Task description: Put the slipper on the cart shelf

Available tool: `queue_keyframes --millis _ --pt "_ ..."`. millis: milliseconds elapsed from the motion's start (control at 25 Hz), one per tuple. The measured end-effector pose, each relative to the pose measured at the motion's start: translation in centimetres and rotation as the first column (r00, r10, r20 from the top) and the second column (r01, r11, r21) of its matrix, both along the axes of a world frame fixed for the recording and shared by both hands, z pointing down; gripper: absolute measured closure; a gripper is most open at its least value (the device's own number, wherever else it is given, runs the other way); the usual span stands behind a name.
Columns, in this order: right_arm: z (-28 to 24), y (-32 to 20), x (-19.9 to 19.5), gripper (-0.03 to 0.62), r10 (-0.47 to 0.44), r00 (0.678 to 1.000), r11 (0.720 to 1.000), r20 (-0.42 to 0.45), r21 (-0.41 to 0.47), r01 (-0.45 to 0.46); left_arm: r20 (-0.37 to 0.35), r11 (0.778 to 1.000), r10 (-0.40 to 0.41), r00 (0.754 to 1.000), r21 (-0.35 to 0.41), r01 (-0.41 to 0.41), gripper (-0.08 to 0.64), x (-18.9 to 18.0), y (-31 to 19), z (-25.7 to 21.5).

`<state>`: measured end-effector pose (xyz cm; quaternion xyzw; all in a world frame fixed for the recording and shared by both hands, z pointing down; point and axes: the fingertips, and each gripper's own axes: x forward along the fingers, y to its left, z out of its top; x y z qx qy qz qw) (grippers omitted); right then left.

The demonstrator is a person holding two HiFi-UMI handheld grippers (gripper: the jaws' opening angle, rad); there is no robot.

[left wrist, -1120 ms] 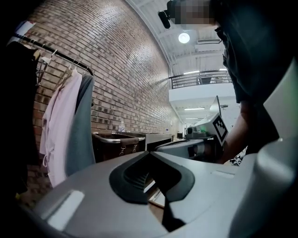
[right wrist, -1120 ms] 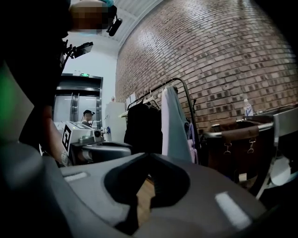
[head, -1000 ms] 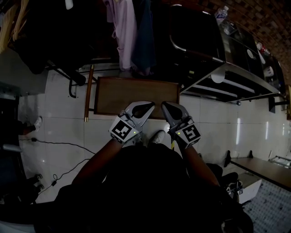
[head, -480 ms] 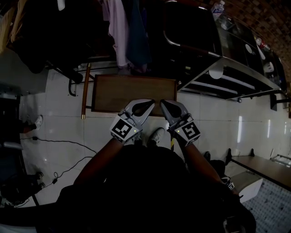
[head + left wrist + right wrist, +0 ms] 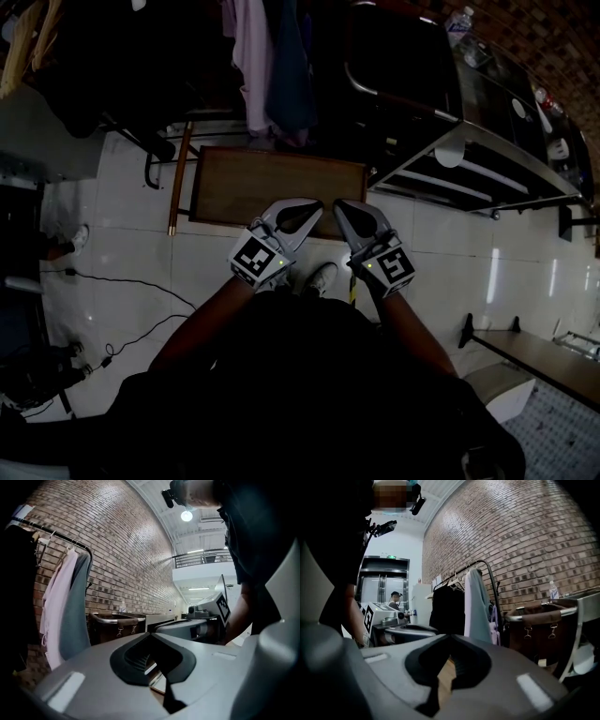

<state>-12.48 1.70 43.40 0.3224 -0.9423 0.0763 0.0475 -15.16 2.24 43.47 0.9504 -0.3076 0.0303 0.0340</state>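
Observation:
In the head view my left gripper (image 5: 312, 208) and right gripper (image 5: 341, 208) are held side by side at waist height, over the near edge of a low wooden platform (image 5: 272, 180). Both are shut with nothing between the jaws. The left gripper (image 5: 149, 633) and the right gripper (image 5: 451, 635) also show closed tips in their own views. The metal cart (image 5: 469, 141) with its slatted shelves stands at the upper right, apart from both grippers. A white shoe-like thing (image 5: 324, 278) lies on the floor just below the grippers; I cannot tell if it is the slipper or the person's foot.
A clothes rack with hanging garments (image 5: 267, 56) stands behind the platform. The cart carries a dark basket (image 5: 398, 66), also seen as a brown basket (image 5: 539, 616). A cable (image 5: 122, 300) runs over the white tiles at left. A low bench (image 5: 548, 356) is at right.
Both grippers stay shut and side by side, with hardly any shift. The head view has swayed a little, and the marked block at the lower right has left the picture.

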Motion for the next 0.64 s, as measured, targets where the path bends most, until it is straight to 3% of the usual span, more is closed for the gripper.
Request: queue_keyframes --millis 320,640 --pt "-0.23 -0.19 -0.54 0.591 0.011 1.000 0.999 0.001 -0.044 -0.011 -0.003 1.000 -0.001 1.000 -0.008 0.001 0.560 -0.22 -0.26 -0.01" --pt "0.31 -0.36 -0.67 0.591 0.007 1.000 1.000 0.012 -0.024 -0.007 -0.009 0.999 0.005 1.000 -0.039 -0.005 0.560 -0.34 -0.06 -0.59"
